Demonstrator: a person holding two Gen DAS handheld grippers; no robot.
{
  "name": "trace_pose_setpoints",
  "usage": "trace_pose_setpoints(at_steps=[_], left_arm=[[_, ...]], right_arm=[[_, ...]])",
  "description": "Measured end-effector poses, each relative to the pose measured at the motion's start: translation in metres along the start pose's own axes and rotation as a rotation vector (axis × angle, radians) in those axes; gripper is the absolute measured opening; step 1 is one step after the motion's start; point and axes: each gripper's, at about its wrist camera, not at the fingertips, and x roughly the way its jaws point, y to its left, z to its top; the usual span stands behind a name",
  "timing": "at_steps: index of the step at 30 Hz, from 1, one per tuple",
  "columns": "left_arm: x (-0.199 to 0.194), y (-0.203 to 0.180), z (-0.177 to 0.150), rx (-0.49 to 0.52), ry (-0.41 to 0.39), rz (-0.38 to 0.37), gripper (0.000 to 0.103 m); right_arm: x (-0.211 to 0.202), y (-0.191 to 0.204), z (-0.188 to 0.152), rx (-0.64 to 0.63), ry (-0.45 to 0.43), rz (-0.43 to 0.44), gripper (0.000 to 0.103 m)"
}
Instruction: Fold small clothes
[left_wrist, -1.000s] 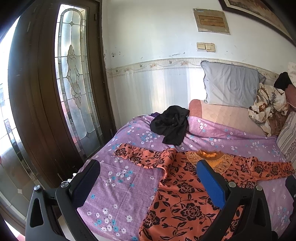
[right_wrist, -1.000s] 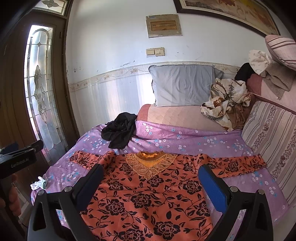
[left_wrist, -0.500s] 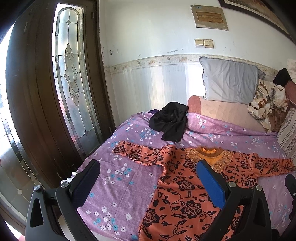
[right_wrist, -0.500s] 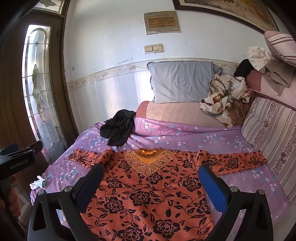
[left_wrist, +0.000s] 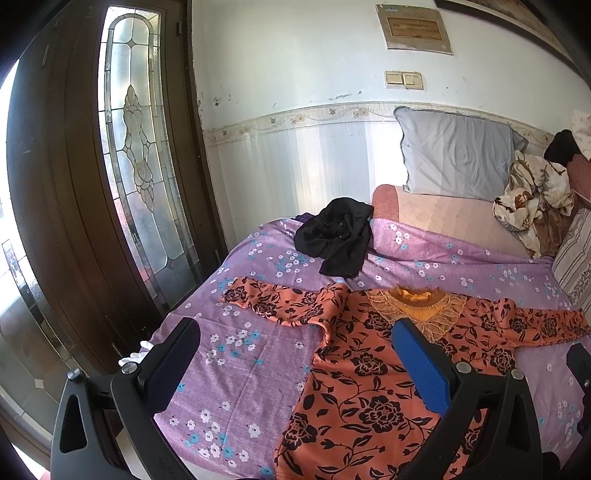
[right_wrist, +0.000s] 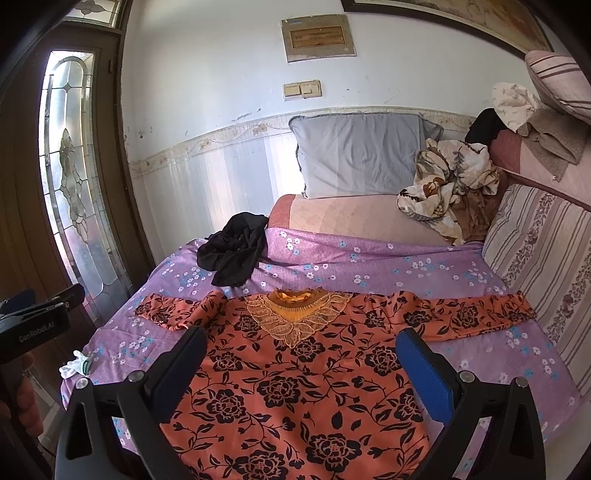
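Blouse (right_wrist: 295, 380) in orange with black flowers lies flat on the purple bedsheet (left_wrist: 236, 354), its sleeves spread; over the last second both cameras only drifted slightly, so folding has not begun. Left gripper (left_wrist: 295, 354) and right gripper (right_wrist: 301, 362) hover released, empty. No containers show.

Matt printed cloth of the orange blouse (right_wrist: 295, 391) on a soft purple cotton bedsheet (right_wrist: 388, 266)
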Motion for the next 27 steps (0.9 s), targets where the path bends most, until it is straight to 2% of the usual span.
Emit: trace_pose_setpoints(at_steps=[15, 27], left_arm=[[0.013, -0.005, -0.004, 0.009, 0.019, -0.003, 0.103], [0.040, -0.021, -0.005, 0.037, 0.053, -0.001, 0.103]], right_arm=[[0.012, -0.002, -0.003, 0.007, 0.023, -0.005, 0.103], [0.040, -0.015, -0.004, 0.031, 0.057, -0.026, 0.103]])
